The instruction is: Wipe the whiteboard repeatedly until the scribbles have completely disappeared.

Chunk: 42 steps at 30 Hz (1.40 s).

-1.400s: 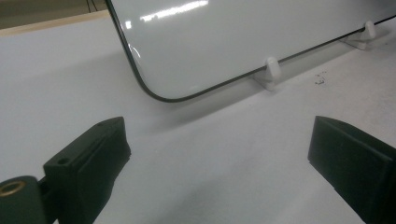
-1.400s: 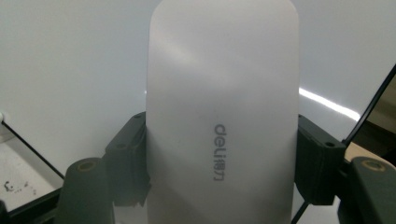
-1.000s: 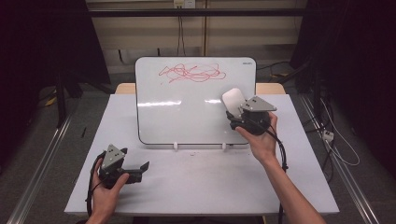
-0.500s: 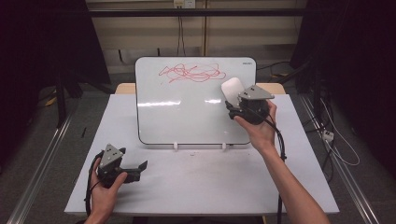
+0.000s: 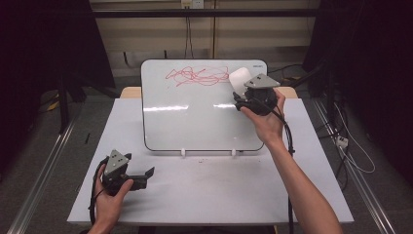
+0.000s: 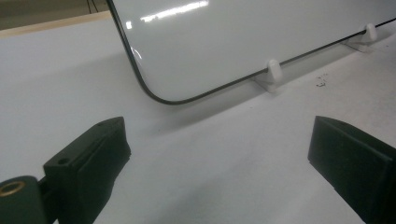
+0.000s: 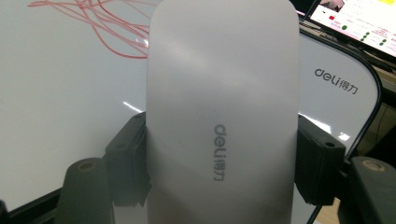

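Note:
A whiteboard (image 5: 195,117) leans on two small white feet at the back of the table, with red scribbles (image 5: 197,76) near its top edge. My right gripper (image 5: 239,90) is shut on a white eraser (image 5: 239,78), held up at the board's upper right, just right of the scribbles. In the right gripper view the eraser (image 7: 222,107) sits between both jaws, with the red scribbles (image 7: 100,28) at upper left. My left gripper (image 5: 148,175) rests near the table's front left, jaws wide open on nothing. The left gripper view looks at the board's lower corner (image 6: 159,95).
The white table (image 5: 209,190) spans the middle of the high view, with dark floor and metal rails on both sides. Cables lie on the floor at the right. A lit screen (image 7: 359,21) shows behind the board in the right gripper view.
My right gripper has carried the eraser up and to the left along the board, toward the red scribbles. The left gripper has stayed where it was.

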Each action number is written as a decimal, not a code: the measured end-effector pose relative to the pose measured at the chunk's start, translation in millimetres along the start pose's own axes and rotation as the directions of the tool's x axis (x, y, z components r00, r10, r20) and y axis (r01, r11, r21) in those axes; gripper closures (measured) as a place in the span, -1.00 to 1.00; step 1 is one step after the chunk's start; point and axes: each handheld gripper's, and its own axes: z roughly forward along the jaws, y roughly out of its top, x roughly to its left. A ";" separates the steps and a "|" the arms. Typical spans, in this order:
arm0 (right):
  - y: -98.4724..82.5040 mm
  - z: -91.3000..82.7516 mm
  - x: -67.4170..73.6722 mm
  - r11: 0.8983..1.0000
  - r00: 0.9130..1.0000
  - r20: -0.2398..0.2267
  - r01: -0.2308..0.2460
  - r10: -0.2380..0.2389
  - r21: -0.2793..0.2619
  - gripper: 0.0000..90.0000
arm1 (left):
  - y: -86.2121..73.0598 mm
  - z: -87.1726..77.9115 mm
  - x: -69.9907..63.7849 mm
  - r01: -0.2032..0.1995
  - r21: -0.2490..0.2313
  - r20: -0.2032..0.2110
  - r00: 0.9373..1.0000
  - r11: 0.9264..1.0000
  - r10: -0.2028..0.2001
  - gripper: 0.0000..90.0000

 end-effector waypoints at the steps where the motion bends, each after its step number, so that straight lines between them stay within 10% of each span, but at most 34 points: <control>1: 1.1 1.9 -0.5 1.000 1.000 0.002 0.000 0.000 0.006 -0.30 | 0.0 0.5 0.2 -0.005 0.005 0.003 1.000 1.000 0.005 -0.89; 42: 21.5 35.3 -3.9 0.998 0.996 0.077 0.033 -0.038 0.059 -0.31 | -1.2 -2.9 2.3 -0.002 0.003 0.000 1.000 1.000 0.002 -0.89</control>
